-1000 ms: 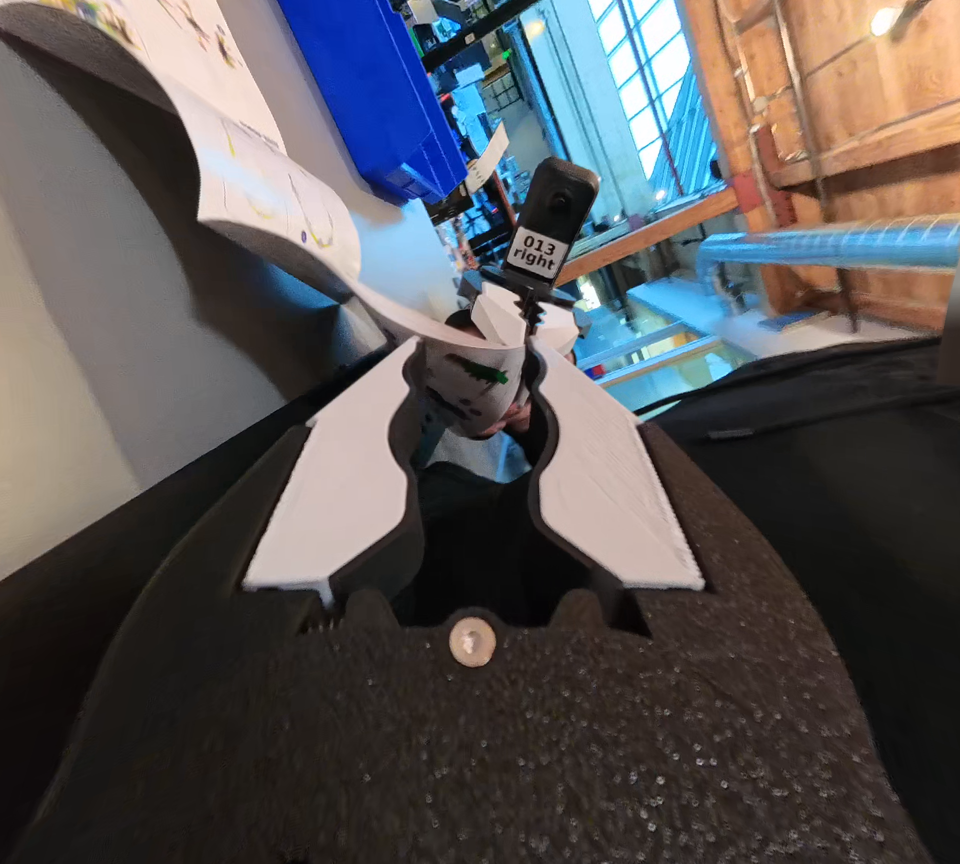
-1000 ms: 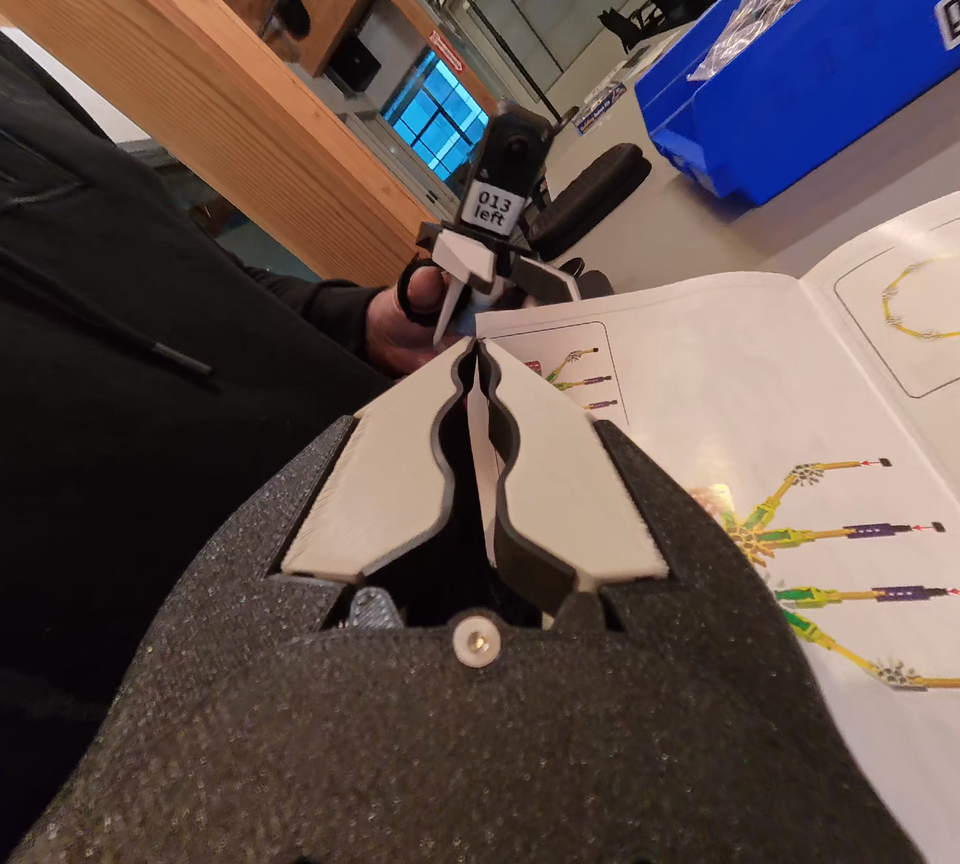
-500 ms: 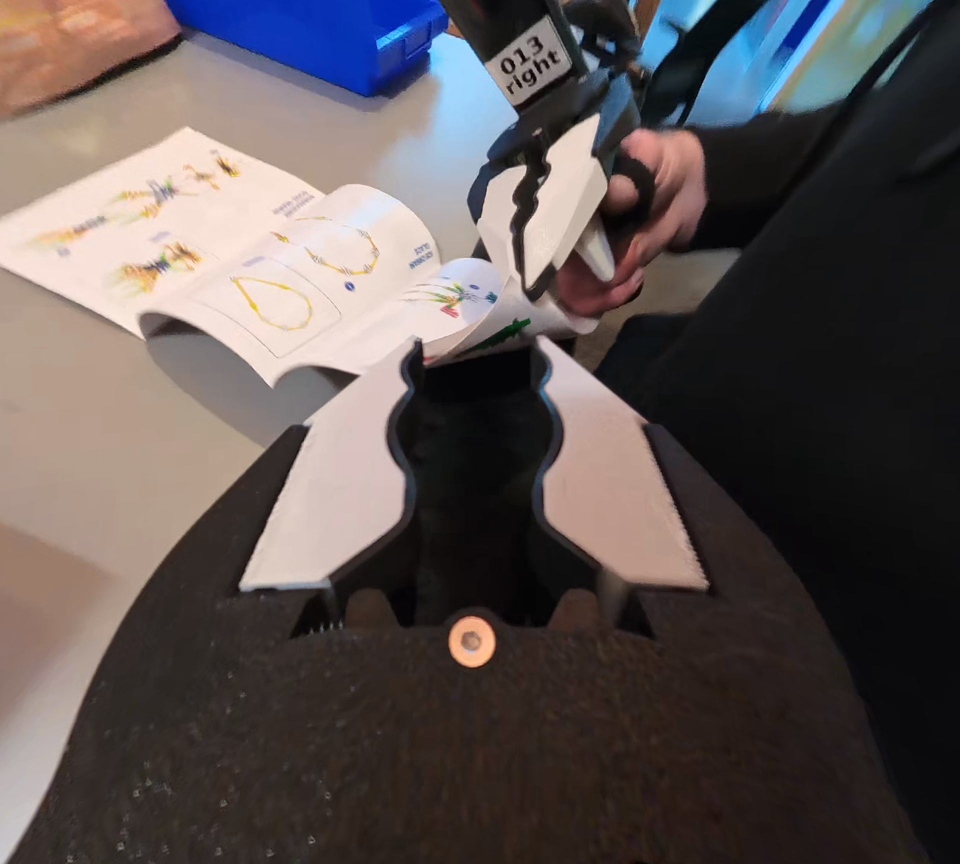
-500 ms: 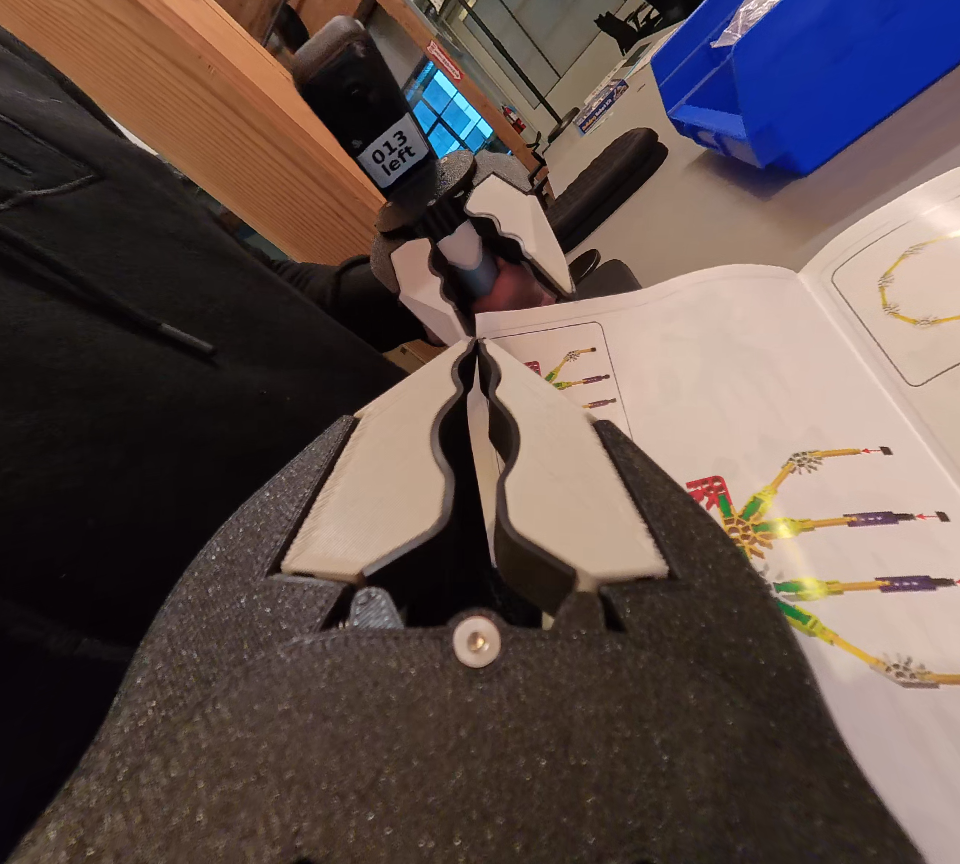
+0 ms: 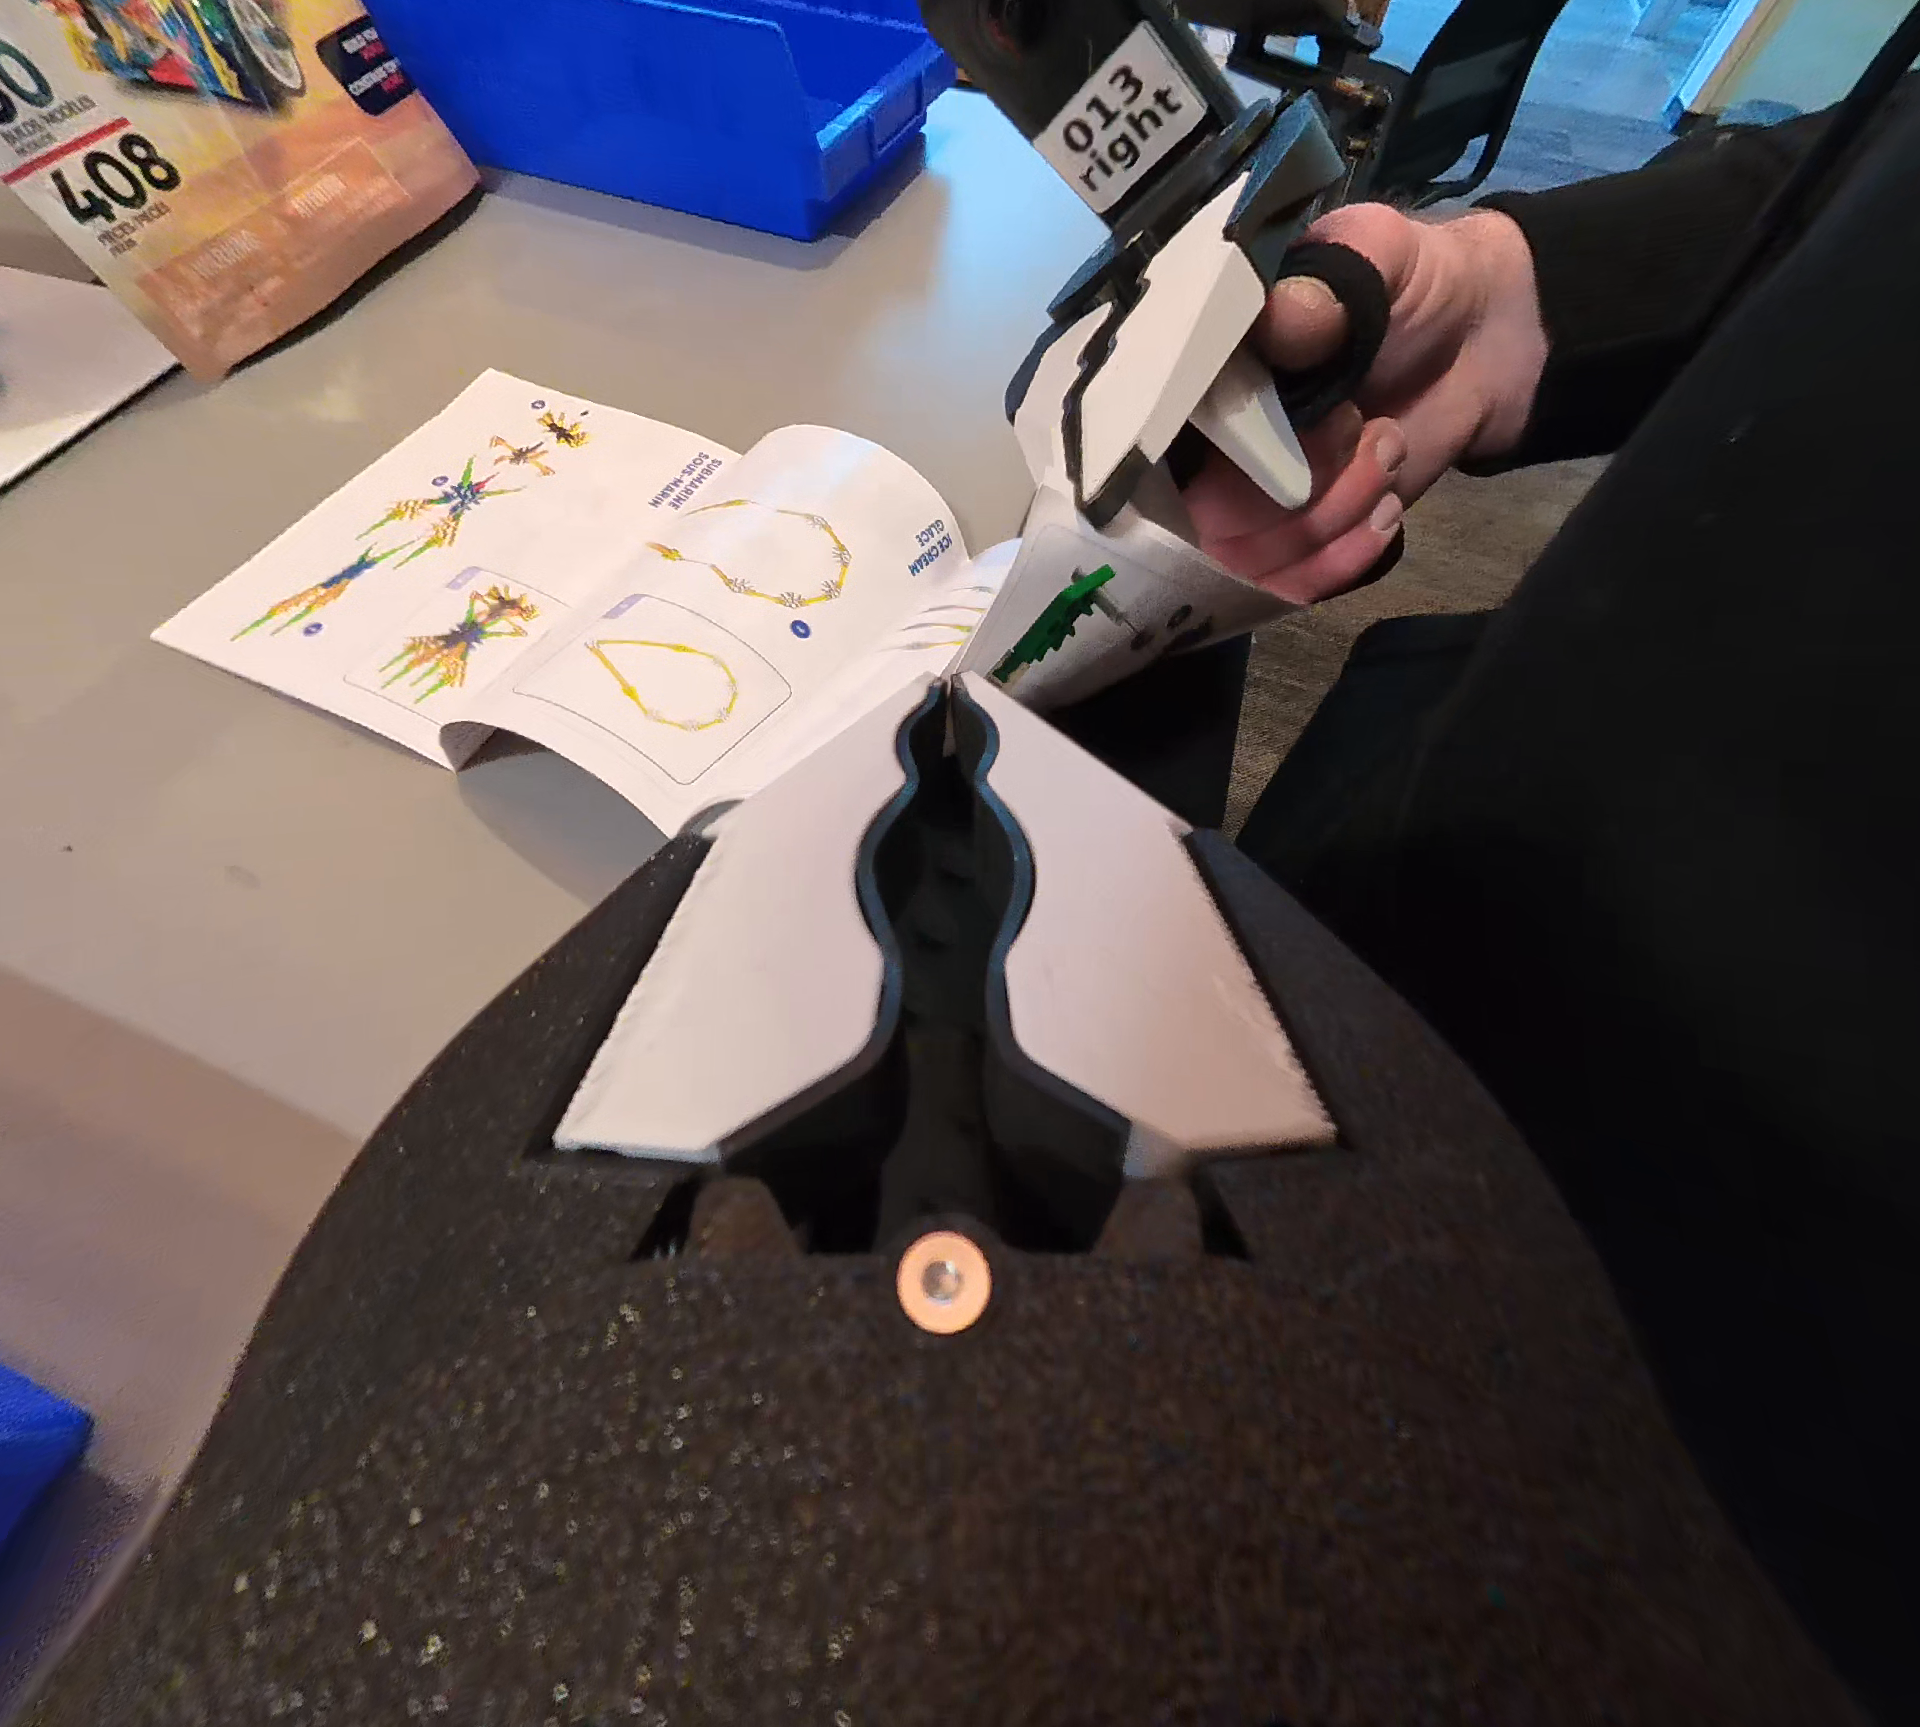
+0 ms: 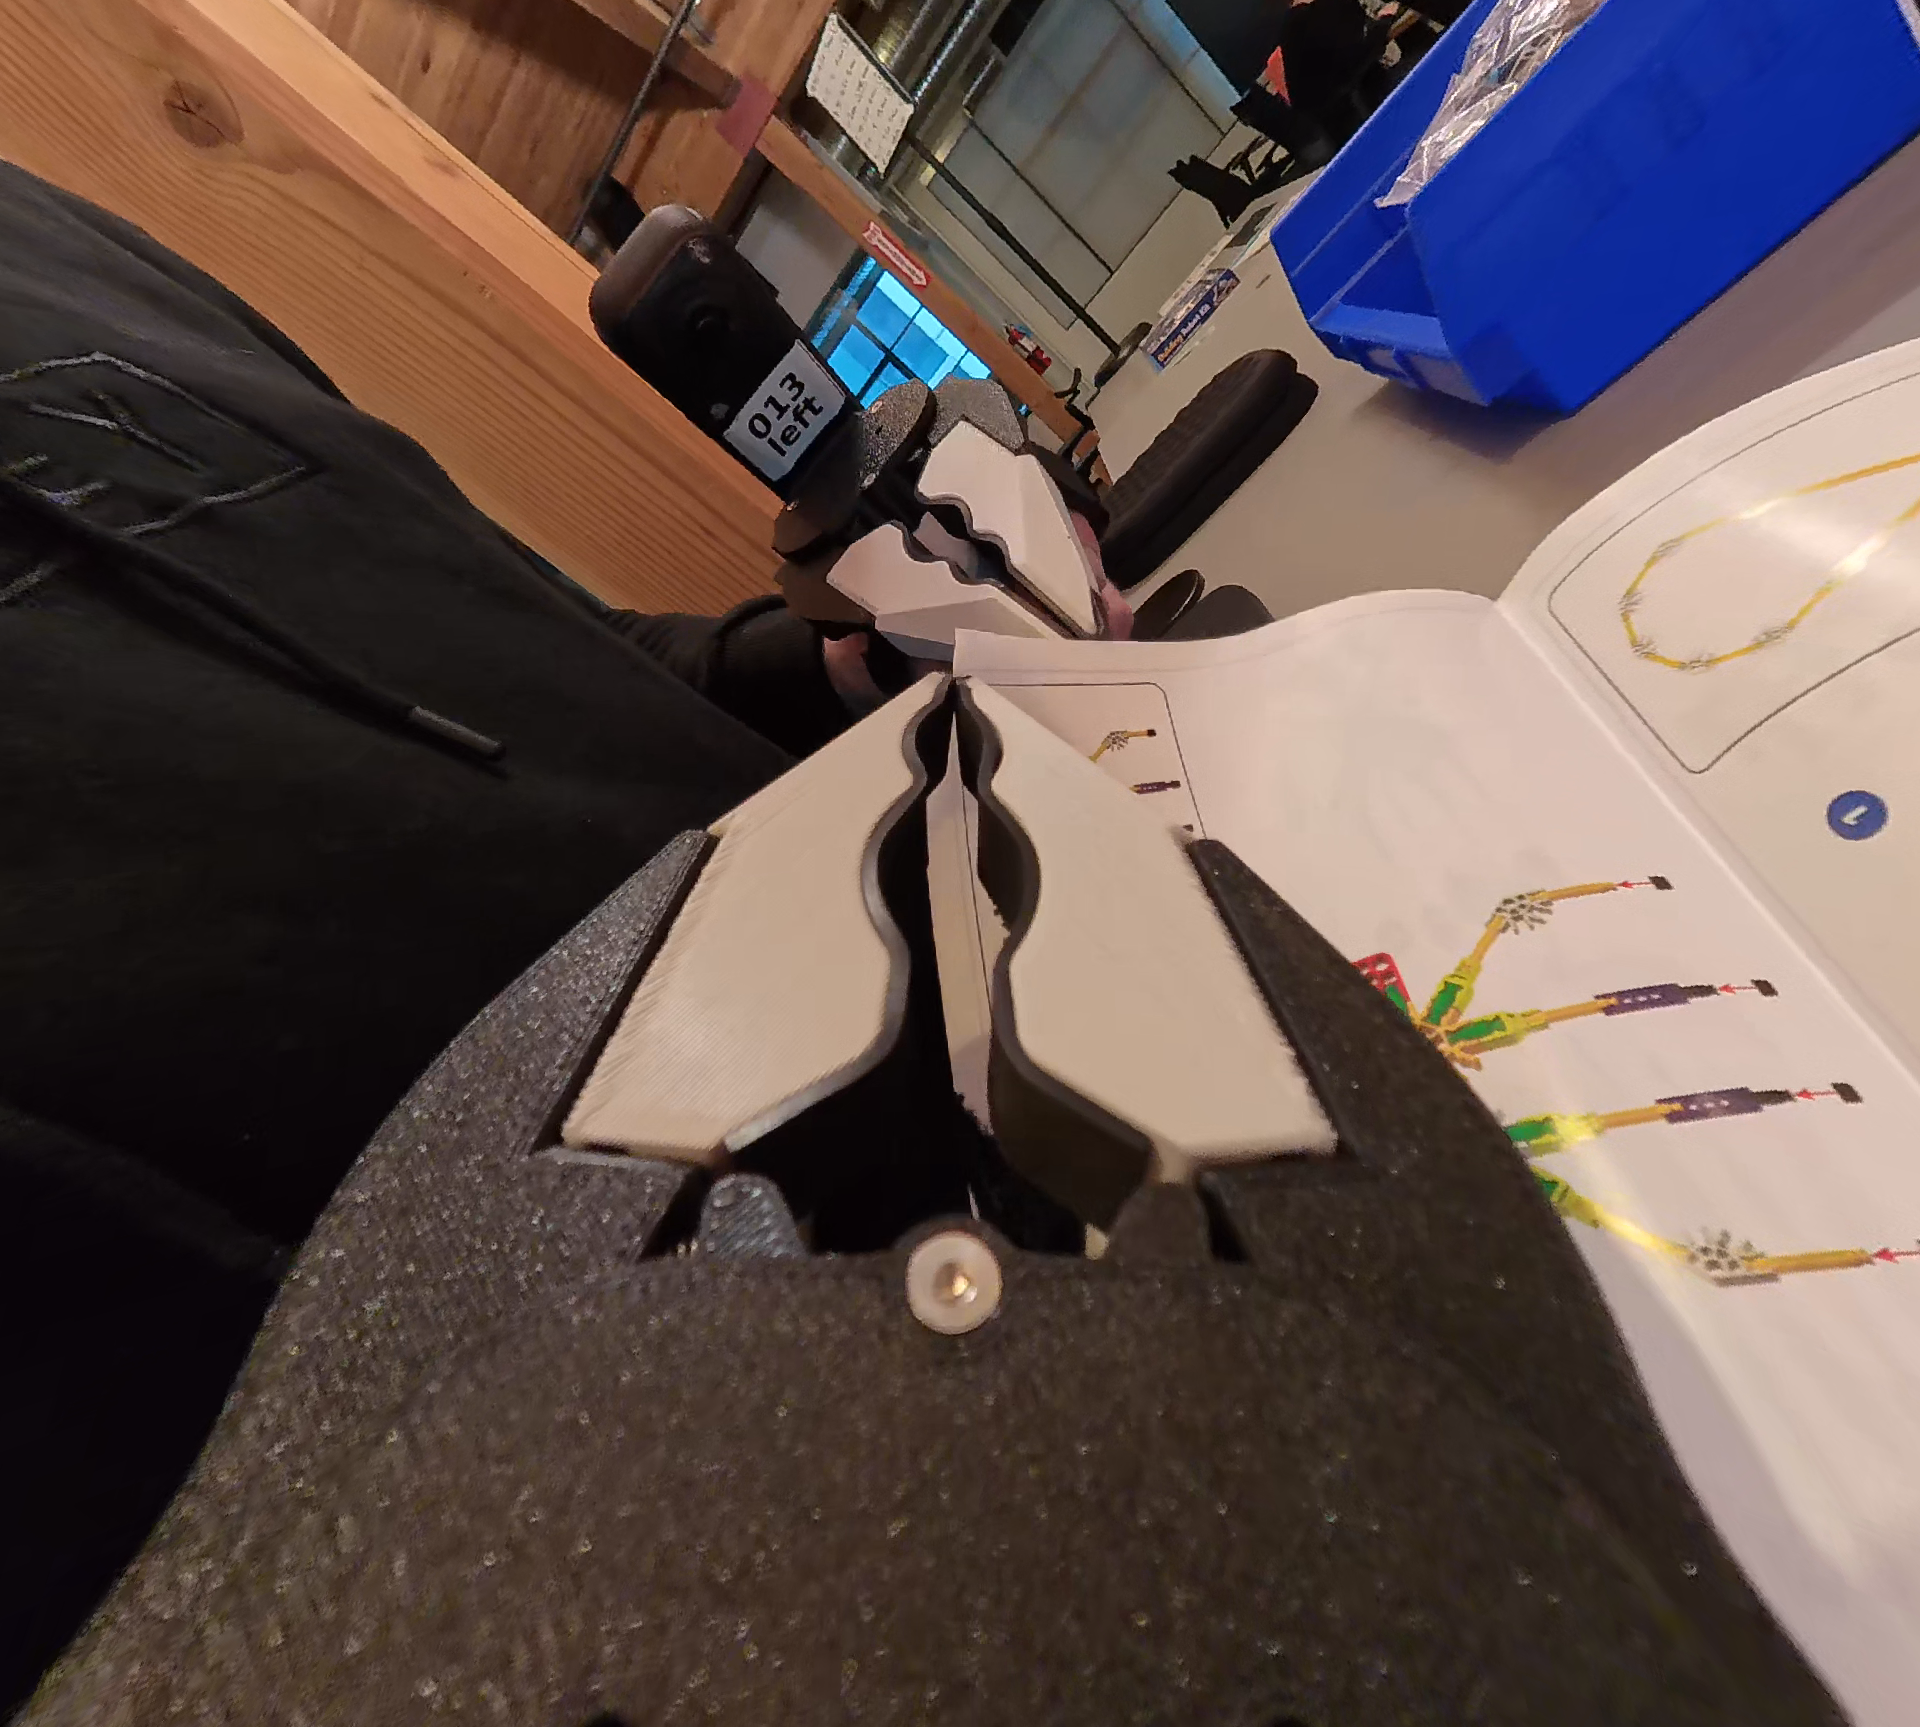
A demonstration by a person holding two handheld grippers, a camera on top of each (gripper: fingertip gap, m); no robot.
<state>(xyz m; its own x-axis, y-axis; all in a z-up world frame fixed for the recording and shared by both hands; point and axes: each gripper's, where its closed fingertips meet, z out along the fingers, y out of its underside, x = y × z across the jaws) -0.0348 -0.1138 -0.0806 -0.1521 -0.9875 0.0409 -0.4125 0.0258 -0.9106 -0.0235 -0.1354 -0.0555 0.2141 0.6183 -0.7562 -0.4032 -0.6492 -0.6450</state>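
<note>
Right claw (image 6: 951, 690): fingers clenched on the near corner of an open instruction booklet (image 6: 1403, 794), the page edge pinched between the tips and running back down the gap. That page is lifted and curled off the grey bench (image 5: 312, 898); the rest of the booklet lies flat, spread open, with coloured build diagrams on it.

Left claw (image 5: 951, 695): tips pressed together just beside the lifted page's lower edge. A thin pale sliver shows between the tips, possibly paper, but the view is too poor to say it grips anything.

From the left wrist view, the right claw and the person's hand (image 5: 1382, 410) around it sit above the curled page and cover its far corner.

Surroundings: a blue plastic bin (image 5: 644, 36) stands beyond the booklet; a printed toy box (image 5: 187, 67) stands left of the bin. A black sleeve and torso fill the right side. A clear bag of parts (image 6: 1538, 4) lies in the blue bin.
</note>
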